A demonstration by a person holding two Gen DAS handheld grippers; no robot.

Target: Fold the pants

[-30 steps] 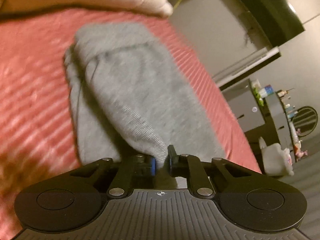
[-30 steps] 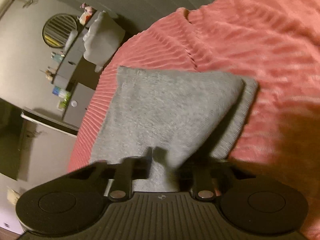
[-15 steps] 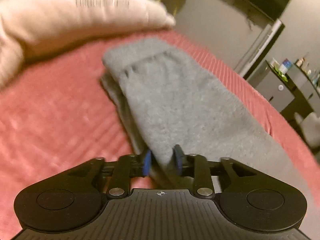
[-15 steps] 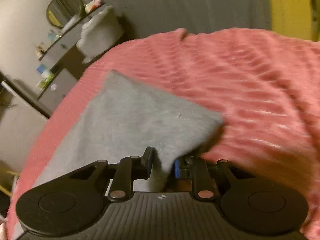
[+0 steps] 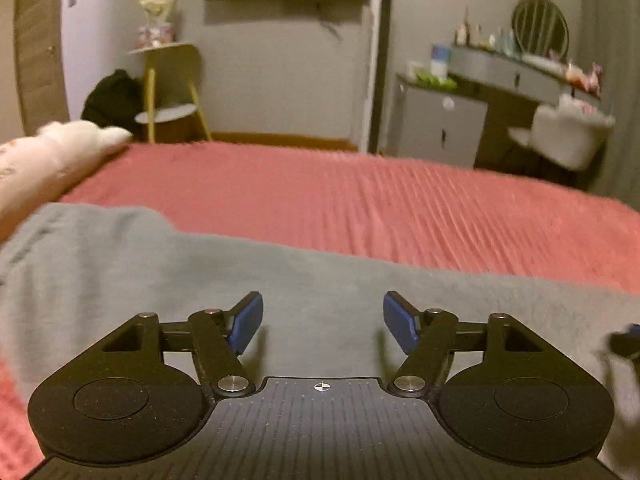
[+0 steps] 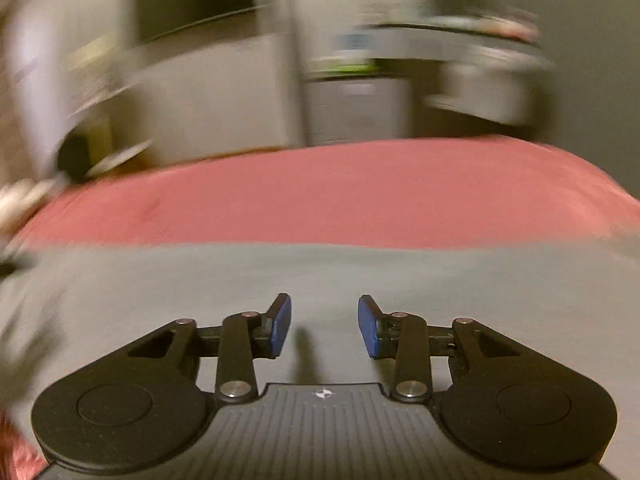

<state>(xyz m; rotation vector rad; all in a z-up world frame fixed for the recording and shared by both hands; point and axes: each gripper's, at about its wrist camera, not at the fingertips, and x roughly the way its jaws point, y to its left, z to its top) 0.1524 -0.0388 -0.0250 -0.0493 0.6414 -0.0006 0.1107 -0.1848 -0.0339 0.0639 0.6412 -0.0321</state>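
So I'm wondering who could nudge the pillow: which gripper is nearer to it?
Left. The left gripper has the pillow close on its left; the right gripper sits farther right.

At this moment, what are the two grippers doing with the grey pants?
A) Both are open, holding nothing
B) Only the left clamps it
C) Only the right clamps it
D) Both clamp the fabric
A: the left gripper and right gripper both show spread pads with the grey pants lying flat on the bedspread.

- The grey pants (image 5: 168, 272) are soft, matt fleecy cloth.
- The pink-red bedspread (image 5: 360, 204) is ribbed, matt woven fabric.
- The left gripper (image 5: 322, 322) is matt black plastic, with smooth blue fingertip pads (image 5: 247, 322) and shiny metal pivot pins.
- The right gripper (image 6: 324, 326) has the same finish.
- The brown door (image 5: 38, 40) looks like wood.
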